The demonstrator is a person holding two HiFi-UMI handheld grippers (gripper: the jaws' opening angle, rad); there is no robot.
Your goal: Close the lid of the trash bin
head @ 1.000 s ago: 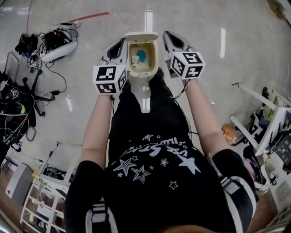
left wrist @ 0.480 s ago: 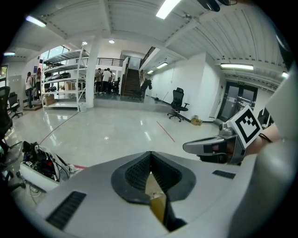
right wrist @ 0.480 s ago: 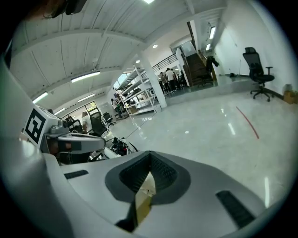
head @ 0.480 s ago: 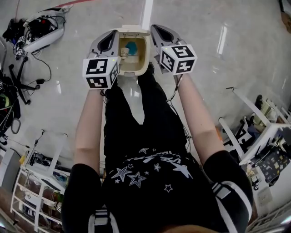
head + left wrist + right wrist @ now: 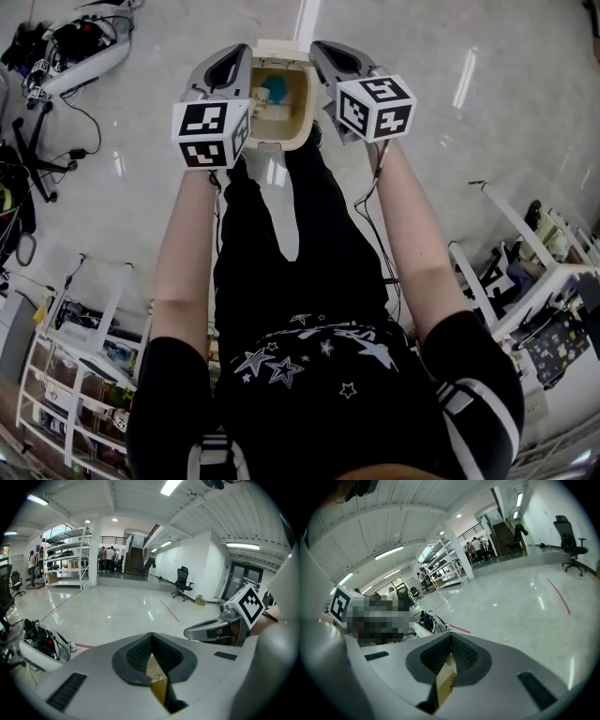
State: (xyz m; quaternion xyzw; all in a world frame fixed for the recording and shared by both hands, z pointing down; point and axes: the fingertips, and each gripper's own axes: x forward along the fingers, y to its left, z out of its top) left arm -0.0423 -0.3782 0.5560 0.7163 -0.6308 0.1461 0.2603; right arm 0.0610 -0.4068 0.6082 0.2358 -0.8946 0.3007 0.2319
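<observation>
i hold the left gripper (image 5: 234, 58) and right gripper (image 5: 323, 52) either side of the open trash bin (image 5: 303, 117) on the floor, both claws pinched together on nothing (the lid (image 5: 281, 44) seems upright at the far rim), so next i'd nudge it down.

Arms fwd, L gripper (image 5: 236, 54), R gripper (image 5: 323, 49), jaws together
</observation>
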